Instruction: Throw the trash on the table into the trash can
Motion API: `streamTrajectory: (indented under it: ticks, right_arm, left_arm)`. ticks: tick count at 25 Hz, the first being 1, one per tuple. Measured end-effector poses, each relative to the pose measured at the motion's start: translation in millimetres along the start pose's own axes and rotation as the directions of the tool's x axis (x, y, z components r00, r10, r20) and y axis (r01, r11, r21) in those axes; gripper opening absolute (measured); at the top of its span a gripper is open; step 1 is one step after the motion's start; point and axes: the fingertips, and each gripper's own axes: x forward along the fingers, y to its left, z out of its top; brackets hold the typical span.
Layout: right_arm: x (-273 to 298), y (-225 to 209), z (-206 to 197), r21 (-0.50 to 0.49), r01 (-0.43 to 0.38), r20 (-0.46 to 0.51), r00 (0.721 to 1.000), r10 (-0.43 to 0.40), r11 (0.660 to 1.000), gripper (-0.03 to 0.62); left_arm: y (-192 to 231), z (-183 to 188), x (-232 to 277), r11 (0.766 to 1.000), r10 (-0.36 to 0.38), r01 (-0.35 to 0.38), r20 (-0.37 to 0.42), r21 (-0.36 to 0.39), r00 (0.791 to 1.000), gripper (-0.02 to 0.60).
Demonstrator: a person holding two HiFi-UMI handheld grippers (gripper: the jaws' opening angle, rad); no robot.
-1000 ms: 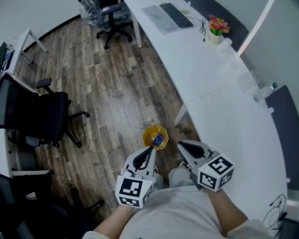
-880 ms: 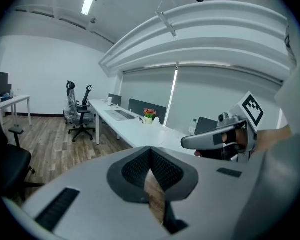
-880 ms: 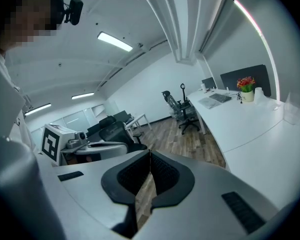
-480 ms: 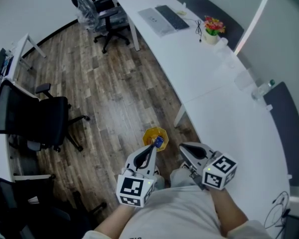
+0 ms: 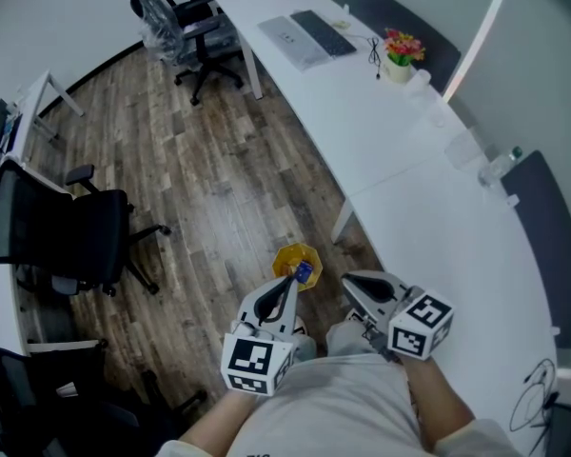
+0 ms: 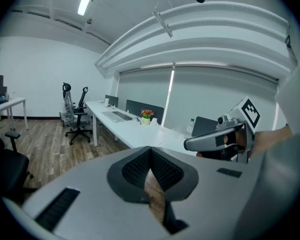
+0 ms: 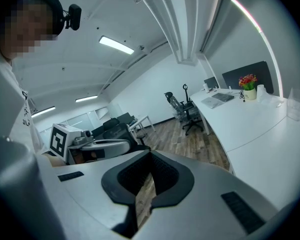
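A small yellow trash can (image 5: pixel 295 255) stands on the wooden floor beside the white desk (image 5: pixel 438 227), with a blue scrap (image 5: pixel 304 273) in it. My left gripper (image 5: pixel 288 284) is held close to my body, its tip over the can's near rim in the head view. Its jaws meet at the tip (image 6: pixel 150 151) with nothing between them. My right gripper (image 5: pixel 346 280) hovers just right of the can by the desk edge, shut and empty (image 7: pixel 150 156). Each gripper shows in the other's view: the right gripper (image 6: pixel 190 144) and the left gripper (image 7: pixel 132 145).
A keyboard (image 5: pixel 322 32), a laptop (image 5: pixel 290 38) and a flower pot (image 5: pixel 400 63) sit far along the desk, with a bottle (image 5: pixel 500 168) nearer. Black office chairs (image 5: pixel 67 231) stand on the left, another (image 5: pixel 186 27) at the far end.
The head view has drifted slightly. Both grippers keep their places and stay shut.
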Motion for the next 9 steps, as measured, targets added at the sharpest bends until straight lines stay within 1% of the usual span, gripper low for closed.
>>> streamTrajectory:
  ticks: [3, 6, 9]
  right_arm:
    - [-0.2, -1.5, 1.4, 0.001, -0.001, 0.004, 1.0, 0.001, 1.0, 0.031]
    - [-2.7, -3.3, 2.0, 0.013, -0.006, 0.008, 1.0, 0.006, 1.0, 0.031]
    - [-4.2, -3.2, 0.8, 0.017, -0.011, 0.007, 1.0, 0.011, 1.0, 0.031]
  left_arm:
    - [0.9, 1.3, 0.3, 1.0, -0.009, 0.009, 0.002, 0.0, 1.0, 0.0]
    - [0.2, -3.9, 0.3, 1.0, -0.013, 0.013, -0.017, 0.004, 1.0, 0.0]
    - [-1.2, -2.9, -0.3, 1.0, -0.014, 0.014, -0.018, 0.008, 1.0, 0.0]
